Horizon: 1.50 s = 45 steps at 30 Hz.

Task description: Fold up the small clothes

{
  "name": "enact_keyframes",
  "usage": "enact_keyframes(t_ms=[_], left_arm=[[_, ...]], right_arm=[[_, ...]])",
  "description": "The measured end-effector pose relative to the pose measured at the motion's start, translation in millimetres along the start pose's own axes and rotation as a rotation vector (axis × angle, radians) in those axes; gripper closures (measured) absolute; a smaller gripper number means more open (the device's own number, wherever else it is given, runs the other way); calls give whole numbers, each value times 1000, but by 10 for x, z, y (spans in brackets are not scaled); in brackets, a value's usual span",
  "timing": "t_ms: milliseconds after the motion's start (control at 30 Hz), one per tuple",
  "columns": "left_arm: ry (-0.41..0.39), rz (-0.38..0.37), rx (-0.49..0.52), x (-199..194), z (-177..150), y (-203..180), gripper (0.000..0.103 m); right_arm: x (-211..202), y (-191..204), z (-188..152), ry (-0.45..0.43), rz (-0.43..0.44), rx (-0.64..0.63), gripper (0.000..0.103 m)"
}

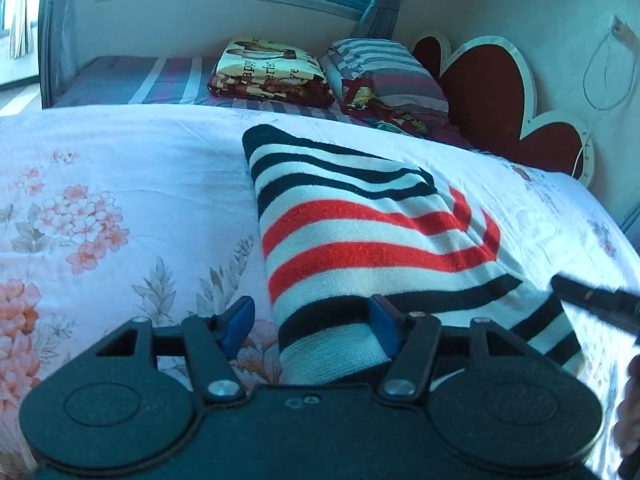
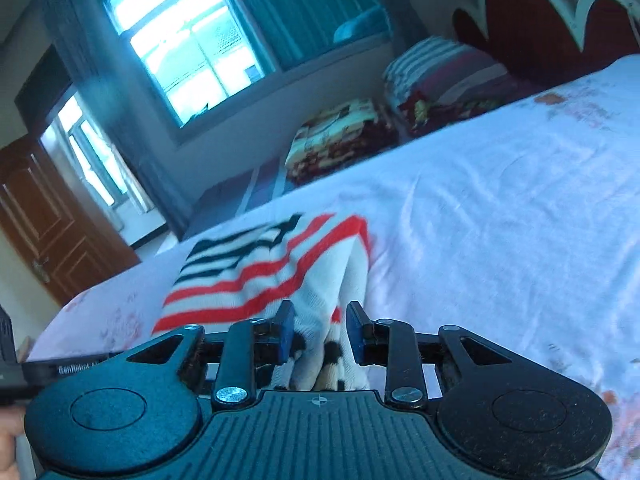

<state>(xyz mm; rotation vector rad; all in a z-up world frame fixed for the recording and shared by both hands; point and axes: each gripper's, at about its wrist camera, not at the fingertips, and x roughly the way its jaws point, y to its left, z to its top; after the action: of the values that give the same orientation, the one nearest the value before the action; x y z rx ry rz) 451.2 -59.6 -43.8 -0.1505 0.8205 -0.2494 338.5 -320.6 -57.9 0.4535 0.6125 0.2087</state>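
We record a bed covered by a white sheet [image 1: 140, 152] printed with pink flowers, which fills the lower and middle part of both views. A striped garment [image 1: 360, 232], in white, red and dark bands, lies on the sheet at the centre of the left wrist view, partly folded, with one flap turned over at its right side.

The left gripper [image 1: 312, 324] sits at the bottom centre of its view with its blue pads spread wide. The near edge of the garment lies between them; the right pad touches the cloth and the left pad stands clear over the sheet, so nothing is clamped.

The right gripper [image 2: 320, 332] sits at the bottom centre of its view, its pads partly apart, with a bunched fold of the garment [image 2: 260, 272] rising between them. We cannot tell whether the pads press the cloth.

Beyond the sheet, in the upper centre of the left wrist view, we note a folded blanket [image 1: 272, 72] and a striped pillow [image 1: 384, 68]. A red scalloped headboard [image 1: 492, 88] stands at upper right against the wall. A window [image 2: 188, 48] occupies the upper left of the right wrist view, and a brown door [image 2: 44, 224] the left edge.
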Motion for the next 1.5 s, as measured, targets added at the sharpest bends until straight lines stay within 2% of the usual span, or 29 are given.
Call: enact_keyframes(t_ms=[67, 133, 200, 233, 267, 300, 400, 433, 467, 500, 600, 667, 733, 767, 800, 833, 933, 1067, 1233, 1367, 1500], left_arm=[[-1, 1, -6, 10, -18, -16, 42], [2, -3, -28, 25, -22, -9, 42], [1, 1, -27, 29, -27, -18, 41], [1, 3, -22, 27, -32, -24, 41], [2, 8, -12, 25, -36, -32, 40], [-1, 16, 3, 23, -41, -41, 39], [-5, 32, 19, 18, -31, -55, 39], [-8, 34, 18, -19, -17, -65, 42], [-18, 28, 14, -88, -16, -82, 50], [-27, 19, 18, -175, -32, -106, 52], [-57, 20, 58, -443, -217, -182, 50], [-24, 20, 77, -466, -403, -214, 48], [25, 41, 92, -370, -583, -223, 46], [31, 33, 69, -345, -627, -188, 45], [34, 22, 37, -357, -620, -144, 45], [30, 15, 17, -405, -569, -118, 45], [-63, 31, 42, -581, -327, -89, 42], [-101, 48, 59, -411, 101, -66, 42], [-39, 61, 67, 105, 412, -76, 42], [-11, 64, 73, 406, 450, -25, 35], [4, 53, 75, 492, 404, 25, 33]], right_arm=[[-89, 145, 43, -18, 33, -70, 90], [-82, 331, 11, 14, 37, -167, 92], [22, 428, -90, 49, -29, -253, 94], [102, 407, -133, 84, -70, -264, 101], [225, 355, -197, 137, -105, -261, 101], [269, 296, -244, 151, -96, -246, 101], [275, 308, -250, 150, -102, -259, 101], [252, 325, -242, 152, -108, -255, 101], [202, 335, -224, 143, -112, -244, 101], [121, 356, -208, 116, -109, -248, 101], [-123, 457, -271, 87, -75, -281, 101], [-100, 492, -367, 114, -67, -310, 101], [64, 459, -503, 190, -113, -335, 101], [117, 425, -568, 216, -123, -325, 101], [113, 408, -562, 207, -116, -304, 101], [77, 412, -514, 194, -107, -279, 101], [-95, 397, -301, 78, -49, -205, 101], [165, 369, 77, 41, -68, -194, 101], [725, 378, 368, 76, -79, -230, 101], [1112, 310, 434, 106, -91, -267, 101], [1394, 177, 351, 180, -147, -299, 101]])
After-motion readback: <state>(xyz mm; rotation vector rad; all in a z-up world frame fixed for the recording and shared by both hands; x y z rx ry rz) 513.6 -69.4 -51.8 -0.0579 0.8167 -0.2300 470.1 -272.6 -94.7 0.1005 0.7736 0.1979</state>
